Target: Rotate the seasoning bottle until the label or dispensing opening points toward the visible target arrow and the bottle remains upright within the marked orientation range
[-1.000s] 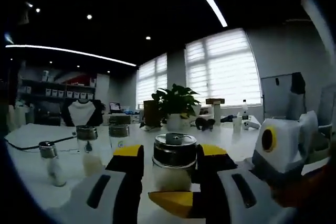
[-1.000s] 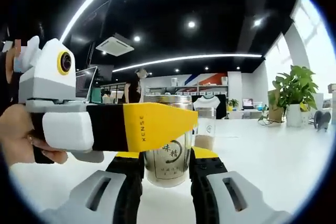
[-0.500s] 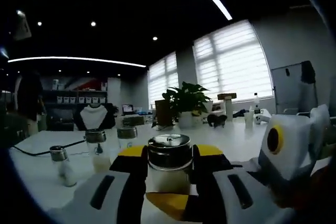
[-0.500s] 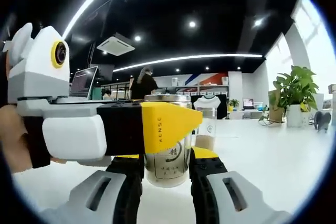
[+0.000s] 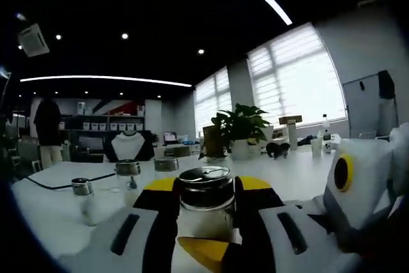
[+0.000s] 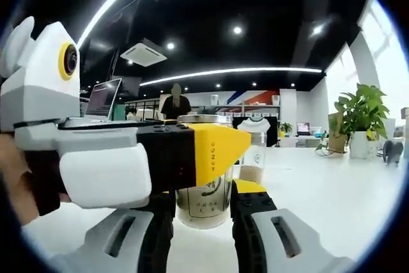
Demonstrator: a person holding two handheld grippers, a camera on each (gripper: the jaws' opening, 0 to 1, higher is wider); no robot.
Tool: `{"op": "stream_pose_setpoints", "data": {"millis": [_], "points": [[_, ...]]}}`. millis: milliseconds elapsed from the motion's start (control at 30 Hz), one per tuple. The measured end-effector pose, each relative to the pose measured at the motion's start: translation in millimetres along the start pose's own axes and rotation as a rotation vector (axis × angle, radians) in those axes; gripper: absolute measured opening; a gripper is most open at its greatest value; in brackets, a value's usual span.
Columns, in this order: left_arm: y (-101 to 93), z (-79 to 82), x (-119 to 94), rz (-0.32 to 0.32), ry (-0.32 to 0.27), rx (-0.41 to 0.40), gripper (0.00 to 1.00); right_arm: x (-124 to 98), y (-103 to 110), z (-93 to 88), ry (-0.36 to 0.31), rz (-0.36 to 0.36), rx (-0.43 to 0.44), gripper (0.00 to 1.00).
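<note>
The seasoning bottle (image 5: 206, 204), clear glass with a shiny metal lid and white powder inside, stands upright on the white table (image 5: 51, 212). My left gripper (image 5: 206, 187) is shut on it just under the lid. In the right gripper view the bottle (image 6: 206, 197) shows a dark printed label, and my right gripper (image 6: 203, 197) is shut on its lower half. A yellow-tipped finger of the left gripper (image 6: 214, 151) crosses in front of the bottle's upper part. The right gripper's yellow fingertip (image 5: 203, 249) lies low in front of the bottle.
A small shaker (image 5: 83, 200) and two lidded jars (image 5: 128, 176) stand to the left on the table. A potted plant (image 5: 239, 131) and small items sit farther back by the windows. A person (image 6: 175, 103) stands in the background, near a laptop (image 6: 102, 100).
The left gripper has swung around the bottle, so it looms larger and nearer in the right gripper view. The left view's background has slid right. Both grippers still hold the bottle.
</note>
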State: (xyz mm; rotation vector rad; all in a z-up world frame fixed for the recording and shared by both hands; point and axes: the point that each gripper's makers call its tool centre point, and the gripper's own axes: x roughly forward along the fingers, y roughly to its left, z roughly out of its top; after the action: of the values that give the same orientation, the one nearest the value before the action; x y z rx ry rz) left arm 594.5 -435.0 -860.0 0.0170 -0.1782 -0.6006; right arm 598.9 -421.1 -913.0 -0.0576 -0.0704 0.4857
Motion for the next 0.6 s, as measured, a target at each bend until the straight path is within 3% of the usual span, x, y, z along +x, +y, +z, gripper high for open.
{"op": "stream_pose_setpoints", "data": {"millis": [100, 200, 600], "points": [[-0.7, -0.9, -0.1, -0.010, 0.011, 0.017, 0.36, 0.2, -0.2, -0.2, 0.001, 0.001, 0.002, 0.31], [-3.0, -4.8, -0.1, -0.021, 0.066, 0.083, 0.36, 1.7, 0.4, -3.6, 0.012, 0.011, 0.021, 0.31], [3.3, -3.8, -4.3, -0.003, 0.026, 0.031, 0.36, 2.0, 6.2, -2.7, 0.014, 0.023, -0.003, 0.31]]}}
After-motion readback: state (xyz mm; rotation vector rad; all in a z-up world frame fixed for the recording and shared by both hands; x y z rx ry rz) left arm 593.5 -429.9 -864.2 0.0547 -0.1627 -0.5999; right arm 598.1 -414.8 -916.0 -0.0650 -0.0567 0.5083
